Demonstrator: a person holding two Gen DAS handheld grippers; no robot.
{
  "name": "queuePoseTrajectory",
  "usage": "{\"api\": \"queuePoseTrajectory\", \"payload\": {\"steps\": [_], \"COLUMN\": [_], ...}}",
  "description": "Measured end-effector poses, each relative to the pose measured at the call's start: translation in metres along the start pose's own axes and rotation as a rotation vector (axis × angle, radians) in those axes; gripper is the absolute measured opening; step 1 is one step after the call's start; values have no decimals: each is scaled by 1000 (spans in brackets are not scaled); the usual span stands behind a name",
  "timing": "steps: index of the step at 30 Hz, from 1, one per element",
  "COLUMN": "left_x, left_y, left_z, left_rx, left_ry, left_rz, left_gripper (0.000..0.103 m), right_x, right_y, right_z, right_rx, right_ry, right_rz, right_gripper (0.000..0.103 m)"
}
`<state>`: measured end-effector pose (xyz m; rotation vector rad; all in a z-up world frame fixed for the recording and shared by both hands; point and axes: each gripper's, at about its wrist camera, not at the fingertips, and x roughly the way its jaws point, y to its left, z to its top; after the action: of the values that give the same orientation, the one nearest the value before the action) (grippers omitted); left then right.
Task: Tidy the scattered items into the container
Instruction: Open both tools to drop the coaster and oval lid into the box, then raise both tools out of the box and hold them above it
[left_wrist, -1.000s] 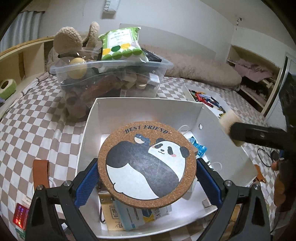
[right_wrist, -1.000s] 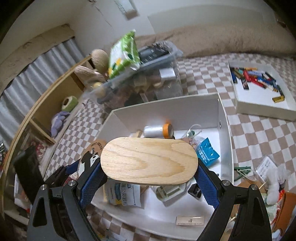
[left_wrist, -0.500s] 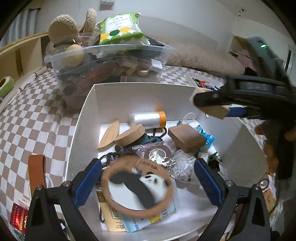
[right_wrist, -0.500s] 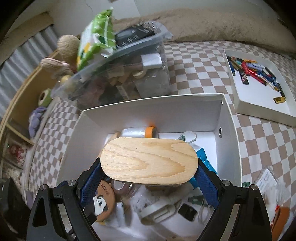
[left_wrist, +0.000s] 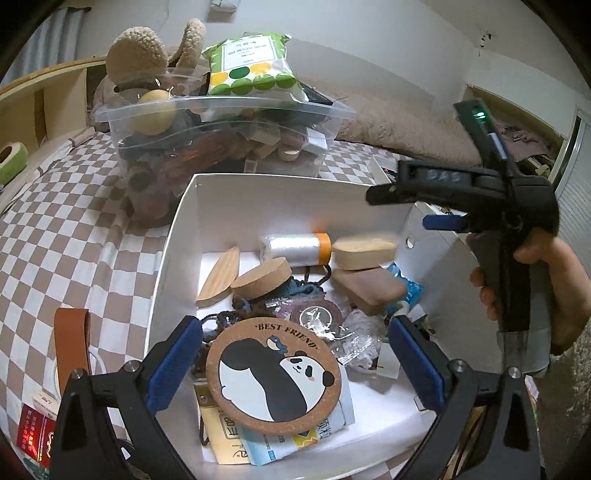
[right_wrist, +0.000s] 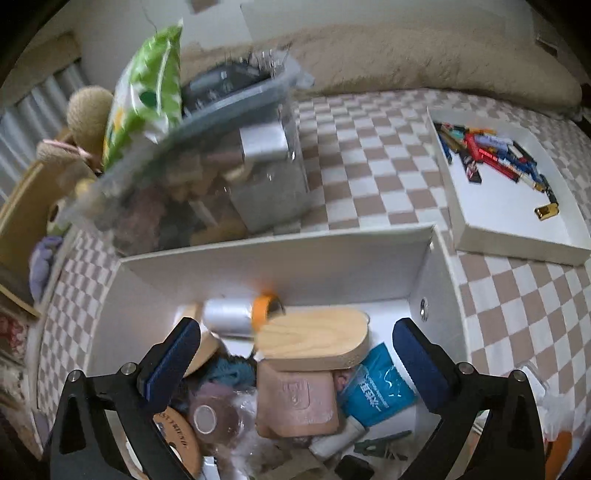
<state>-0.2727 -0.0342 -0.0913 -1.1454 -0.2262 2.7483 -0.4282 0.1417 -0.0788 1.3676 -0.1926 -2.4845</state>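
Checkered bedspread (left_wrist: 74, 229) under white box (left_wrist: 295, 199); both grippers (left_wrist: 295, 360) (right_wrist: 295, 360) wide, empty.

The white box (left_wrist: 177, 236) is sitting open-topped across the middle of the left-wrist frame, its far wall filling the centre of the right-wrist frame. A round cork coaster (left_wrist: 273, 374) with a panda print (lettered "BEST FRIEND") is lying flat at lower centre, resting on paper packets. An oval wooden block (right_wrist: 314, 341), pale and grained, is lying slightly blurred at centre, overlapping a brown rounded square block (right_wrist: 297, 400) just below it. A clear film roll with an orange end (left_wrist: 295, 249) is lying on its side against the far wall. A cork lid (left_wrist: 260, 278) is leaning left of centre.
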Motion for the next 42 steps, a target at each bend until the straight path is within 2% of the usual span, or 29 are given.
{"api": "queuePoseTrajectory", "payload": {"steps": [18, 24, 30, 42], "left_x": [-18, -26, -44, -82], "left_y": [-7, -11, -15, -27], "left_z": [1, -1, 1, 2], "left_rx": [18, 36, 39, 55], "left_ry": [-37, -39, -74, -131], "left_rz": [9, 26, 41, 38], "left_gripper": [102, 102, 103, 103], "right_x": [-52, -85, -110, -160], "right_y": [14, 16, 16, 16], "right_z": [-26, -45, -62, -95], "right_rx": [-110, -162, -193, -244], "right_ry": [-24, -114, -166, -330], "right_rz": [84, 86, 82, 10], "right_gripper": [103, 103, 103, 103]}}
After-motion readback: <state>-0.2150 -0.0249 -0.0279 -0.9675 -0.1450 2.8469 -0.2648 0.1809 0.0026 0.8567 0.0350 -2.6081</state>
